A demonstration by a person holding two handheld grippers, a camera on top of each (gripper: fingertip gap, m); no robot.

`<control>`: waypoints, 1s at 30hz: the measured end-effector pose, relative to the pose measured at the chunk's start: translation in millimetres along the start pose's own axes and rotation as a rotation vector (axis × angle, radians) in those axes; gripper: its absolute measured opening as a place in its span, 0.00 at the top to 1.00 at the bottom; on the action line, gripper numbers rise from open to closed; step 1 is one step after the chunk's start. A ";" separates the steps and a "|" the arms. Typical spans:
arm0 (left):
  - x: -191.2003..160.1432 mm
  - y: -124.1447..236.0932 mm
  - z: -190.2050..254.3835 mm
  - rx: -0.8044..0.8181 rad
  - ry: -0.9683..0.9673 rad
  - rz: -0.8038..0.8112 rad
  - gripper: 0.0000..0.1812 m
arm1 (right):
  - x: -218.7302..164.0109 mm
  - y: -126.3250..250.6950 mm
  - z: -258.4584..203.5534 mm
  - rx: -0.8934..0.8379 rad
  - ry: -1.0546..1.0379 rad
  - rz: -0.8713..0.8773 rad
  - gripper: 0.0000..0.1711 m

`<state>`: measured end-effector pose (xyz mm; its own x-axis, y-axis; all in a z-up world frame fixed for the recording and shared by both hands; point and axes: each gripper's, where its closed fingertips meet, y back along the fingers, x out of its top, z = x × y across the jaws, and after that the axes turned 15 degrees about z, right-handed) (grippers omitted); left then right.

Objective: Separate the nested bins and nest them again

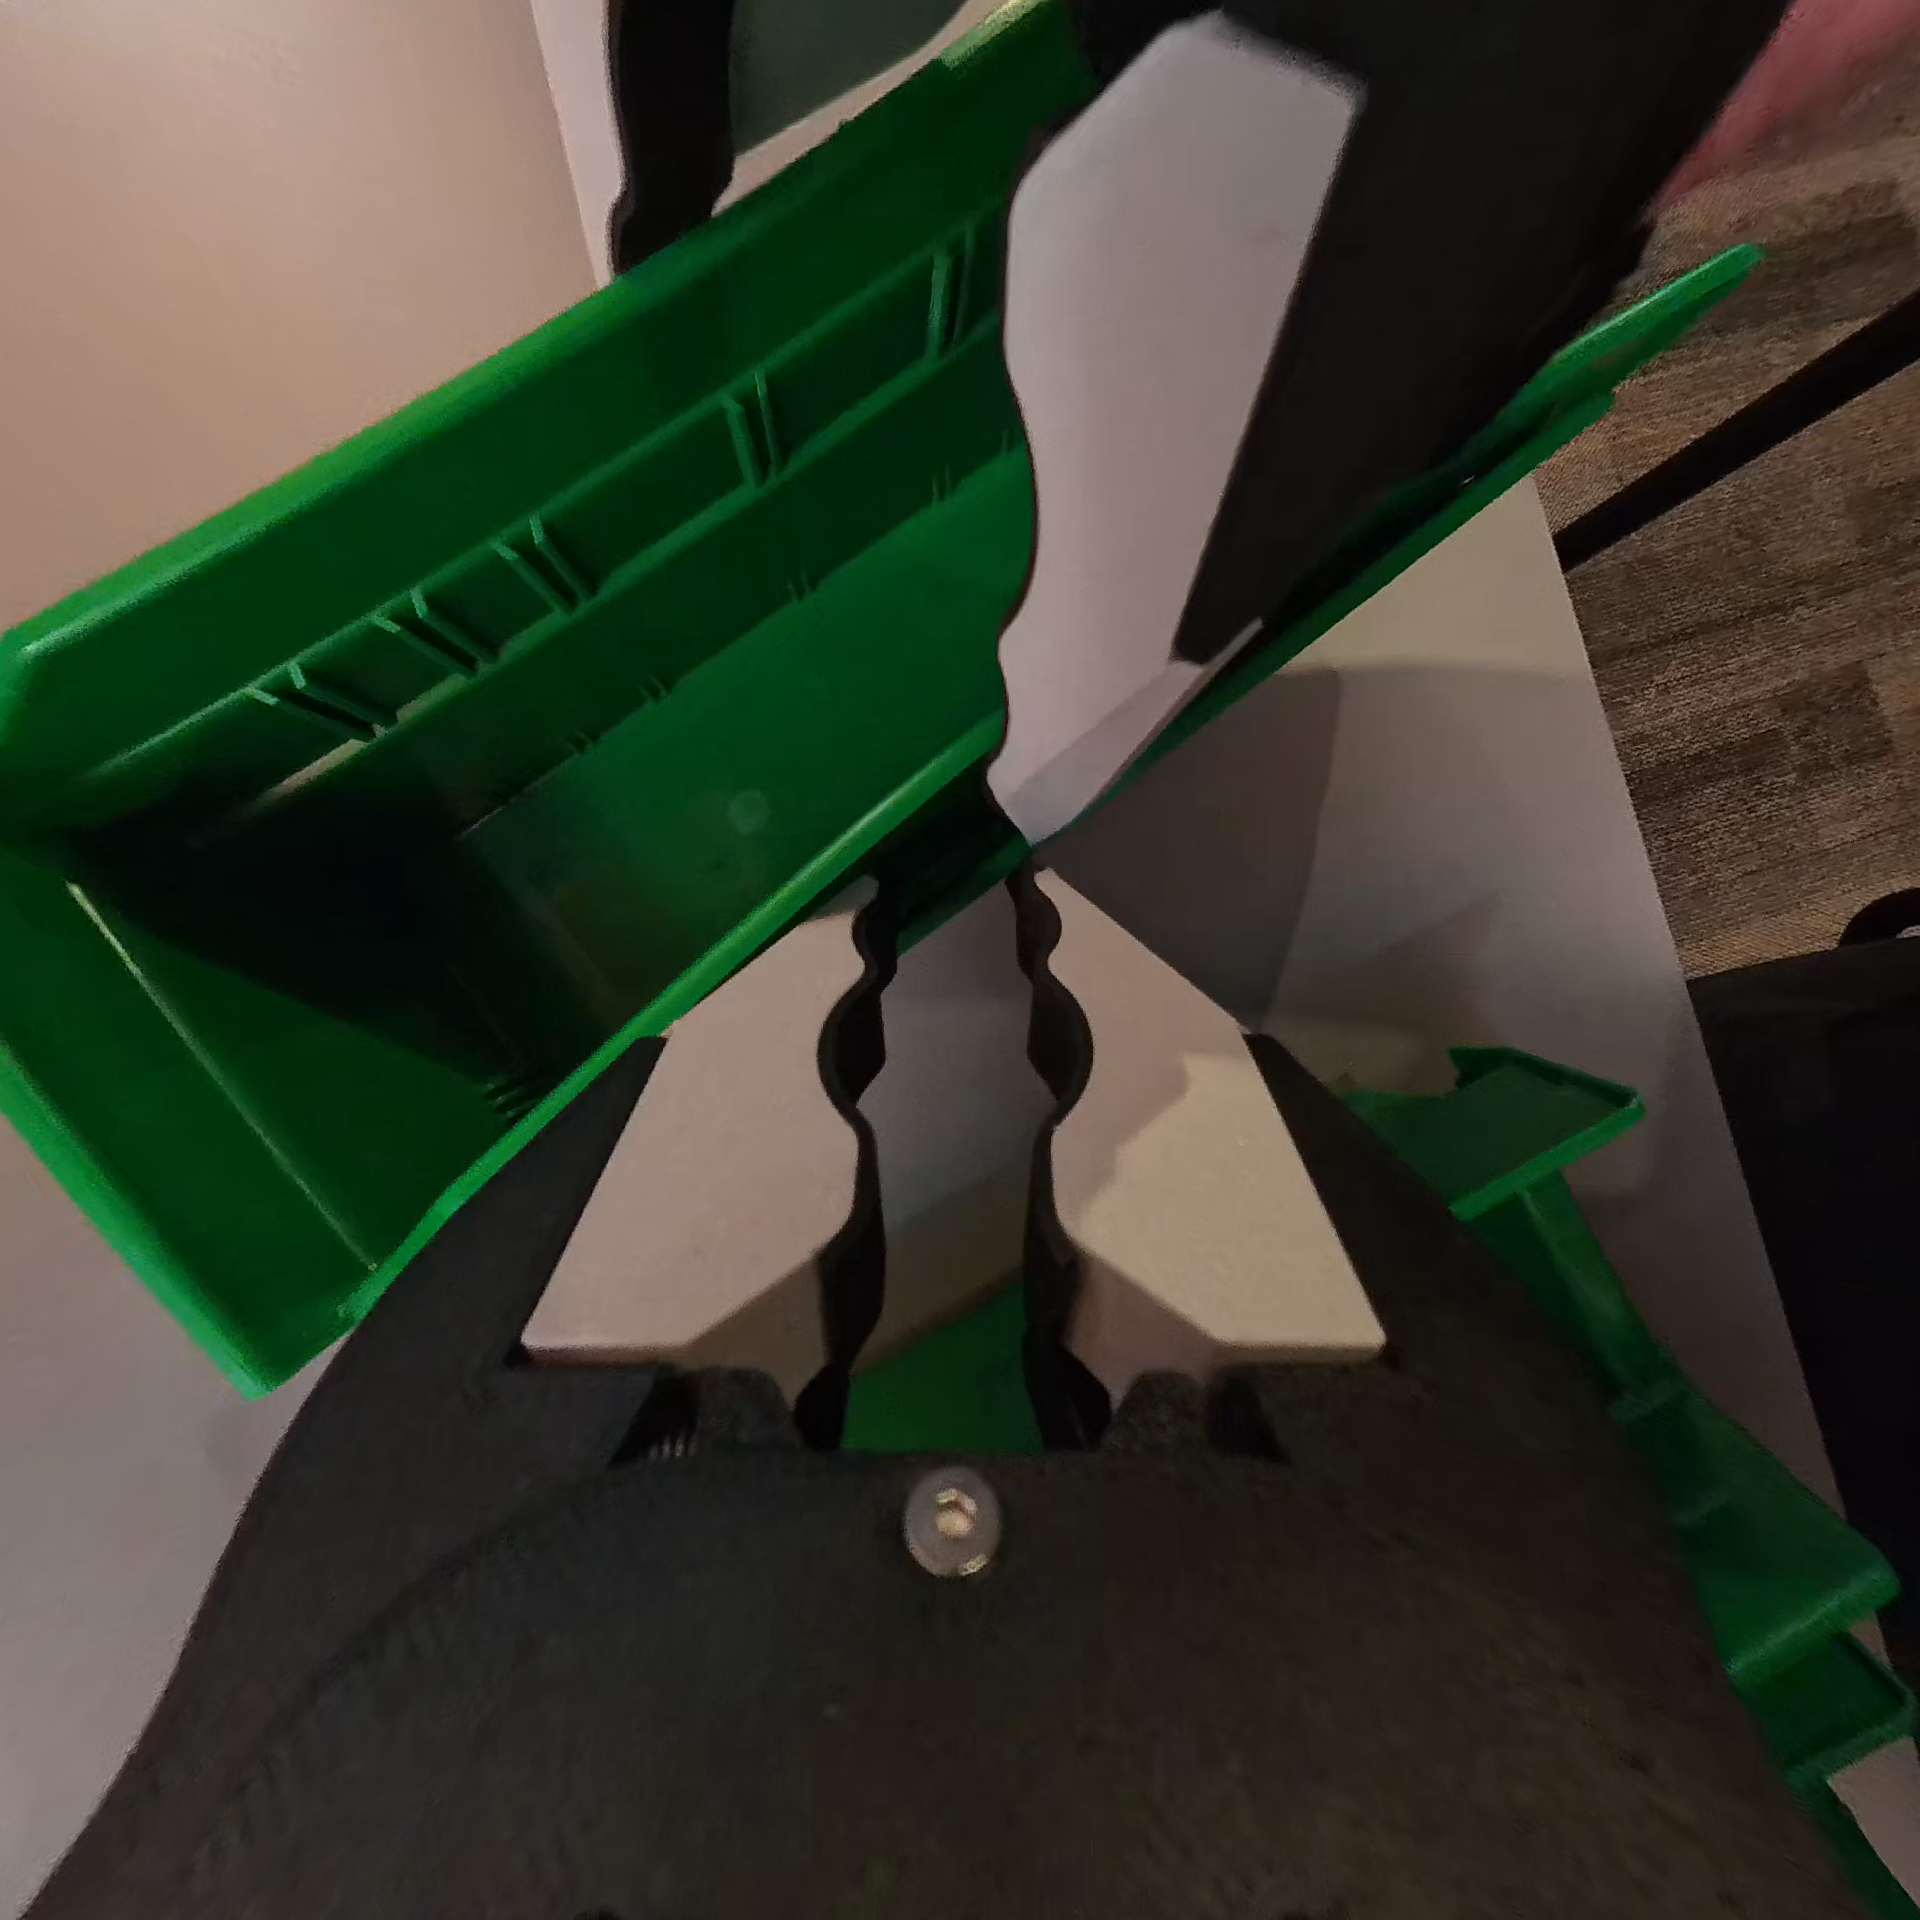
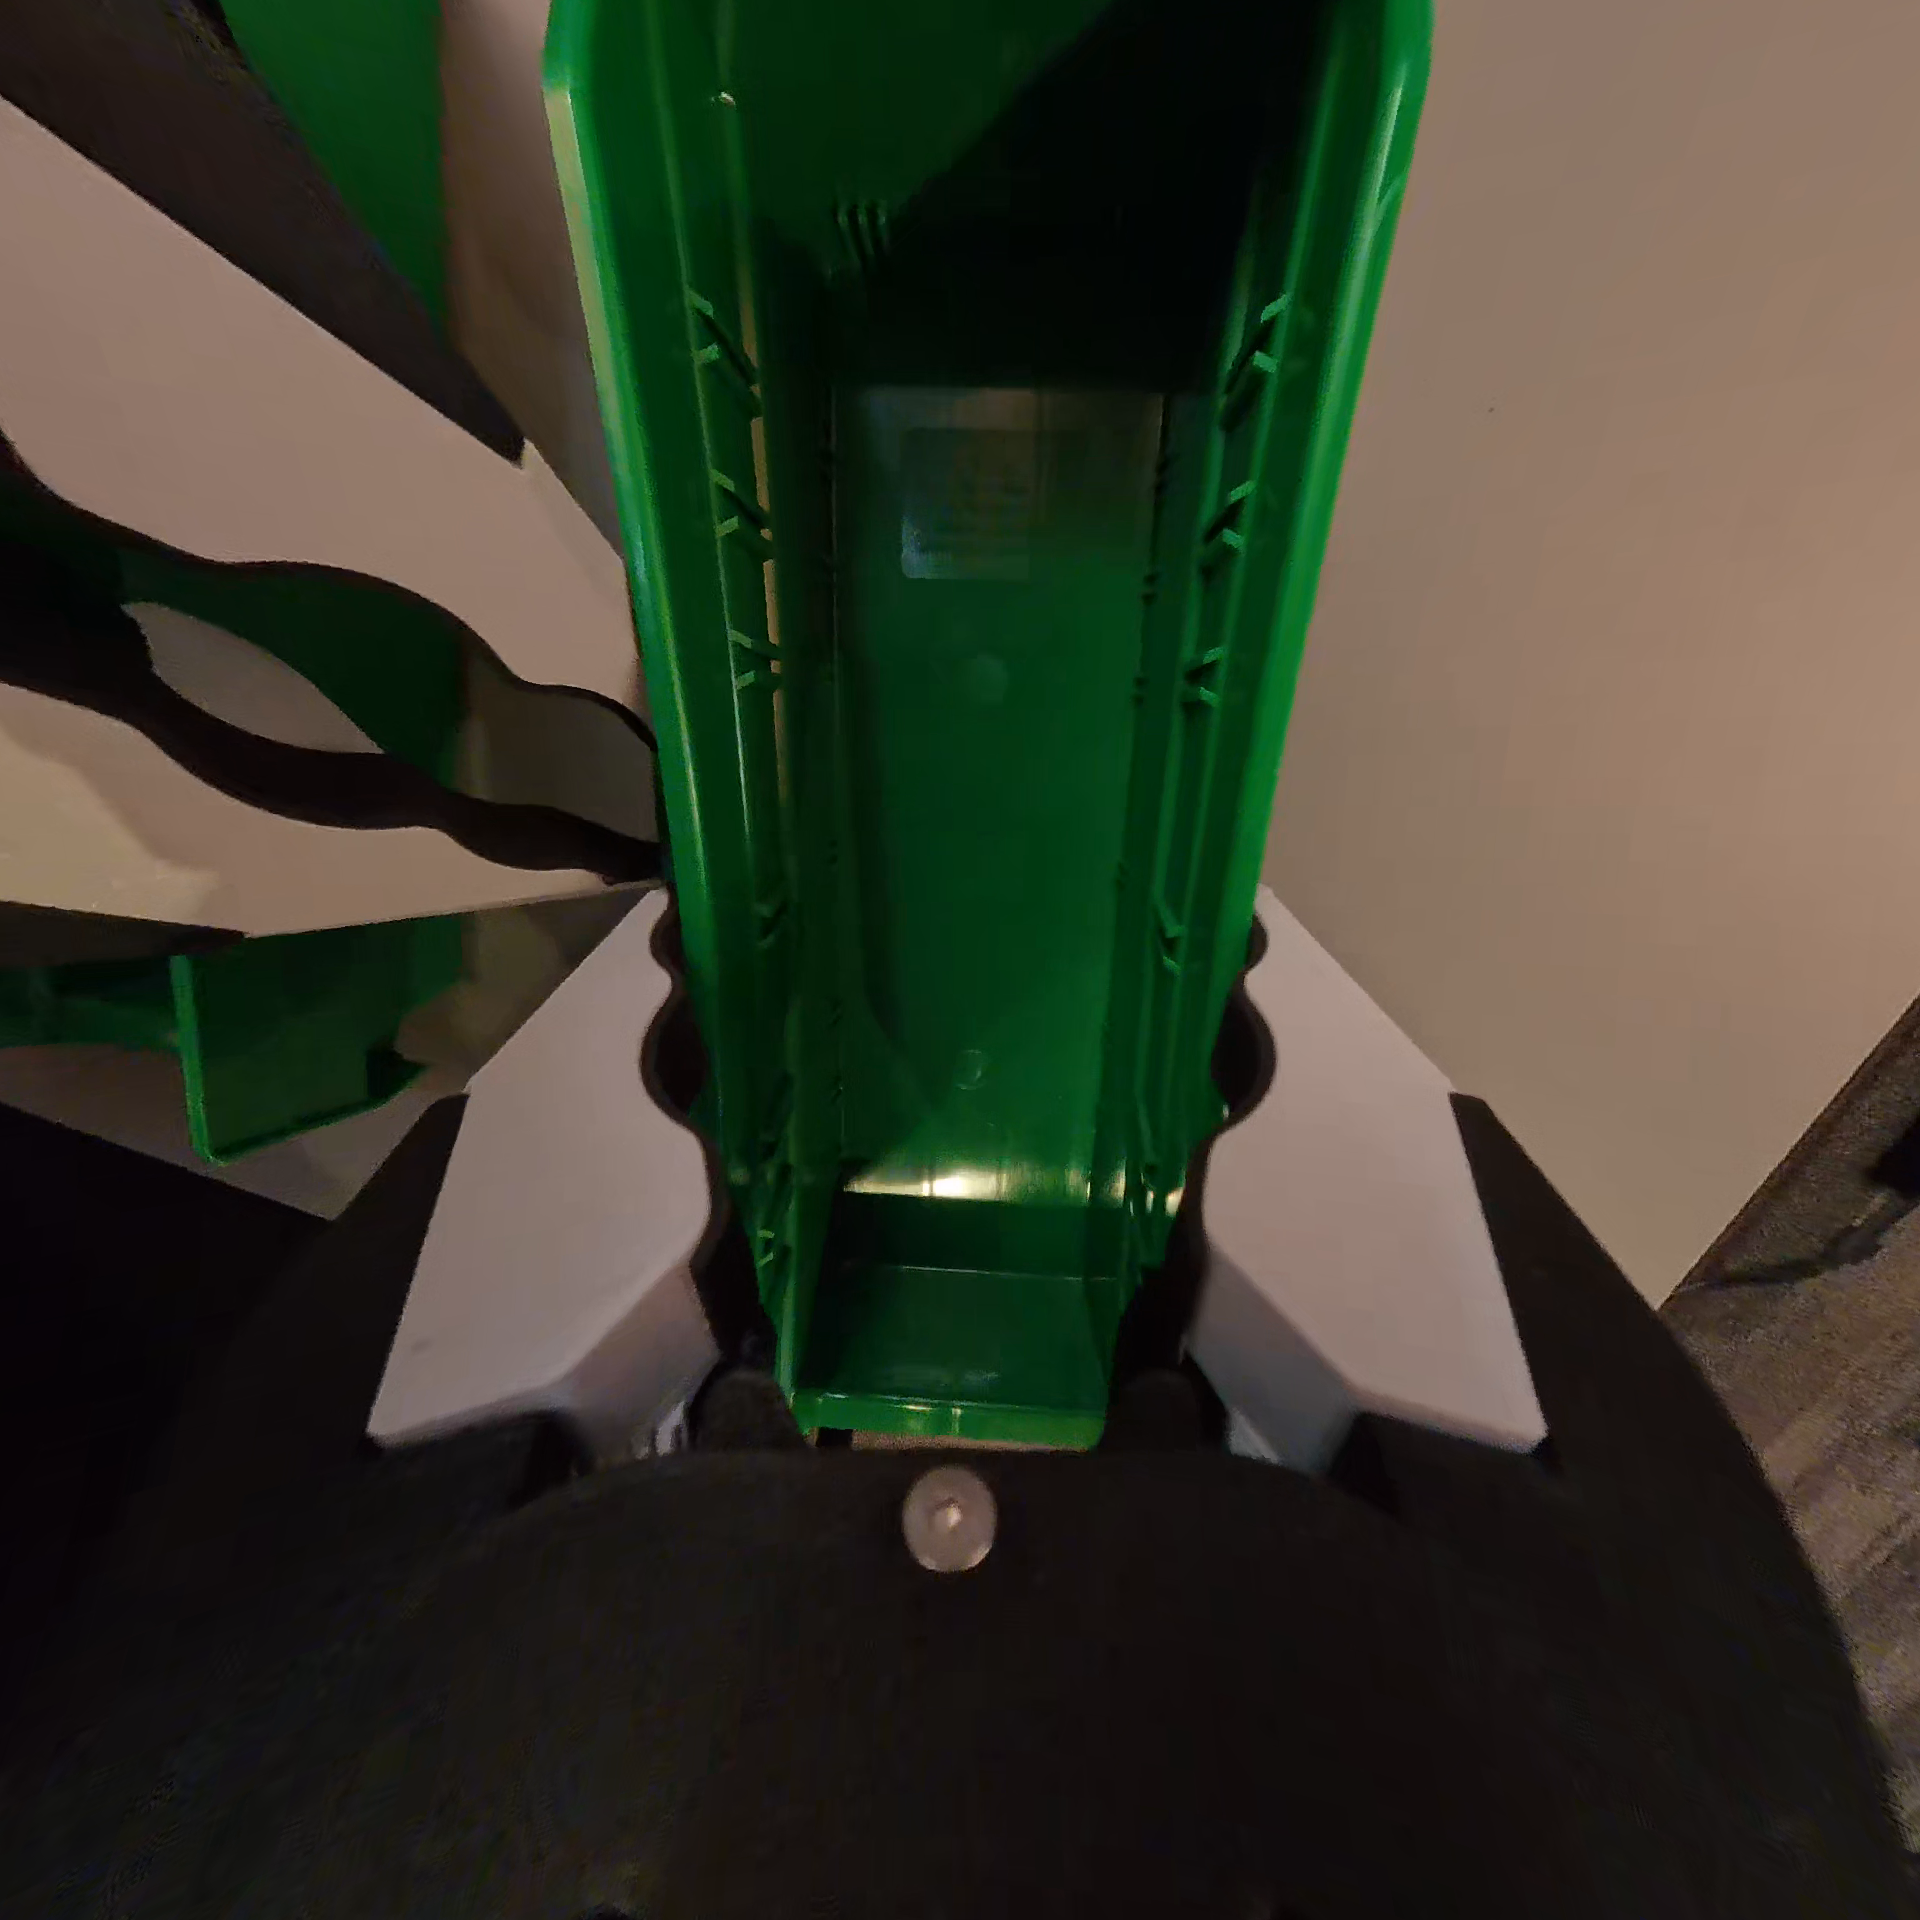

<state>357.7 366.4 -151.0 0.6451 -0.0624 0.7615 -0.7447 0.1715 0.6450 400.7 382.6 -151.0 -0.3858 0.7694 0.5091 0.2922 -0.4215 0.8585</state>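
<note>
Bin held across its width in your right tongs; left tongs narrow at its rim.

Your left gripper (image 1: 951, 888) stands with a narrow gap, tips against the long rim of the raised green bin (image 1: 644, 727). I cannot tell whether they pinch the flange or only steady it; the contact appears intended to stop the bin swinging. Your right gripper (image 2: 961, 935) clamps the bin from outside, one finger on each side wall, which keeps the open cavity clear. The second bin (image 1: 1538, 1122) lies on the white table (image 1: 1455, 727), well apart, so I judge separation complete and re-nesting outstanding.
</note>
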 end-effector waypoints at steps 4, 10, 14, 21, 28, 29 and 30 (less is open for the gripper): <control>3.8 6.7 0.3 0.008 0.018 0.067 0.89 | -0.2 0.7 -0.6 0.028 -0.023 0.025 0.43; 0.5 52.0 -31.4 0.126 0.120 0.149 0.82 | -4.0 4.3 6.3 0.028 -0.044 0.047 0.43; -18.7 71.8 -72.1 0.271 0.270 0.139 0.69 | -3.0 4.2 4.1 0.033 -0.051 0.067 0.42; -26.5 45.6 -84.9 0.211 0.251 0.040 0.70 | 2.2 3.7 1.4 0.028 -0.043 0.110 0.44; -29.0 31.6 -82.1 0.163 0.256 0.018 0.74 | -0.3 7.7 5.5 -0.003 -0.023 0.134 0.47; -28.7 30.5 -81.9 0.156 0.260 0.024 0.74 | 0.0 8.6 5.9 -0.009 -0.020 0.139 0.47; -28.7 29.9 -81.7 0.149 0.265 0.026 0.74 | 0.2 9.2 6.1 -0.014 -0.018 0.144 0.47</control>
<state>330.8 453.7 -158.8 0.6334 0.2018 0.7471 -0.7655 0.0219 0.6431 408.6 381.8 -143.4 -0.3247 0.7088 0.6263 0.3310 -0.5351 0.7772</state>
